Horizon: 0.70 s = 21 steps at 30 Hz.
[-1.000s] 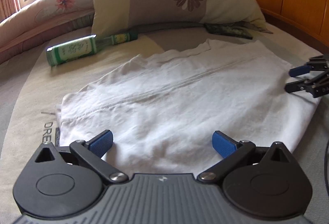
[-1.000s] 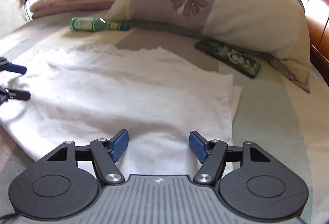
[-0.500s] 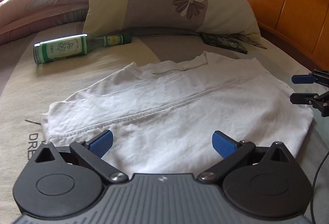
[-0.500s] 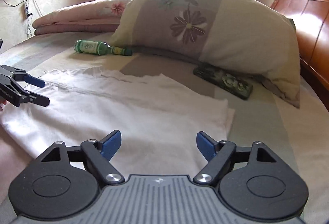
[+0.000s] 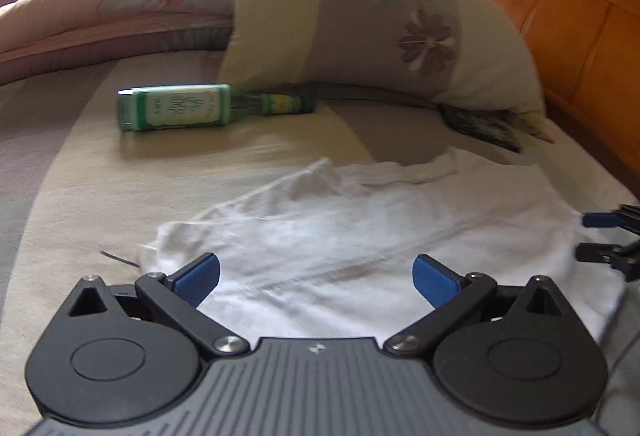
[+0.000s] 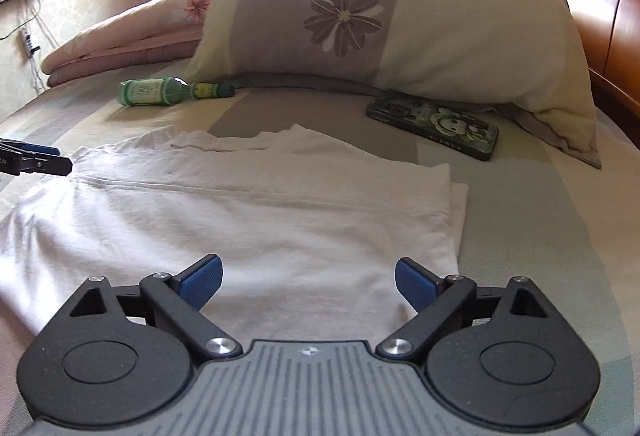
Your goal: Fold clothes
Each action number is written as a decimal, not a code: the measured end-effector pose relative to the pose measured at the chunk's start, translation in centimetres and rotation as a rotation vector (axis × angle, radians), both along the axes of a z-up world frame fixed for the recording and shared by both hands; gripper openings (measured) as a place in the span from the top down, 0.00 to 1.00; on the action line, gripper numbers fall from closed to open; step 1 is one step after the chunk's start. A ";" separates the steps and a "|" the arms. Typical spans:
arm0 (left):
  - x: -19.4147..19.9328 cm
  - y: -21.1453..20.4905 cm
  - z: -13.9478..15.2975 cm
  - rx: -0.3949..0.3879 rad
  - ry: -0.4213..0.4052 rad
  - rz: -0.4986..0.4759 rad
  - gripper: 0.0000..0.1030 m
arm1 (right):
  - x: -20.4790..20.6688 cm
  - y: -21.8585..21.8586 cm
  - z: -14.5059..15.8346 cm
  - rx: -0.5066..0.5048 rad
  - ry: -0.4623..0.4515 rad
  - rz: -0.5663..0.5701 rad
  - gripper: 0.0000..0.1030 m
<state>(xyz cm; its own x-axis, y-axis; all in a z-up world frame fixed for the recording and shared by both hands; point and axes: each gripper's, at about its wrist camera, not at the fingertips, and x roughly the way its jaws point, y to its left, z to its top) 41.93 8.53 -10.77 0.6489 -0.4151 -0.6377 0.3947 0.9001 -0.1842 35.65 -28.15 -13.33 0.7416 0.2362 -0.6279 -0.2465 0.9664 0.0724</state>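
**Q:** Bedroom setting, striped beige-and-grey bedsheet (image 6: 540, 236) as the work surface. What lies where?

**A:** My white cotton garment (image 6: 248, 220) lies flat on the sheet in a rough rectangle, layered: at its right end a lower layer peeks out past the upper edge. Whether more folds are due I cannot tell from this shape. My left gripper (image 5: 316, 276) hovers over the near-left part of the cloth, blue pads spread wide, nothing between them. My right gripper (image 6: 308, 280) hovers over the near-right corner, likewise spread and empty.

**Q:** What could go wrong from here?

**A:** Three hazards, in my judgement. A pinch on that right corner may catch only the top layer, since the layers are offset, and the stack would then peel apart. Uneven lifting by my two grippers would skew the long seam and leave a crooked fold. Cloth swept towards the headboard could reach the dark green patterned phone case (image 6: 434, 126) or, further off, the green glass bottle lying on its side (image 6: 172, 90) by the large floral pillow (image 6: 380, 20); the bottle could roll.
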 end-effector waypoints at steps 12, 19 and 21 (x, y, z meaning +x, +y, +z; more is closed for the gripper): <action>-8.3 1.2 -1.0 0.033 0.094 -0.040 0.01 | -3.7 -2.0 -0.1 0.050 0.015 -0.053 0.05; -10.7 0.5 -2.2 0.048 0.141 -0.021 0.01 | -5.7 0.5 -0.1 0.153 0.069 0.105 0.02; -11.7 1.5 -2.0 0.039 0.141 -0.001 0.01 | -6.1 -0.4 -0.6 0.109 0.096 0.054 0.02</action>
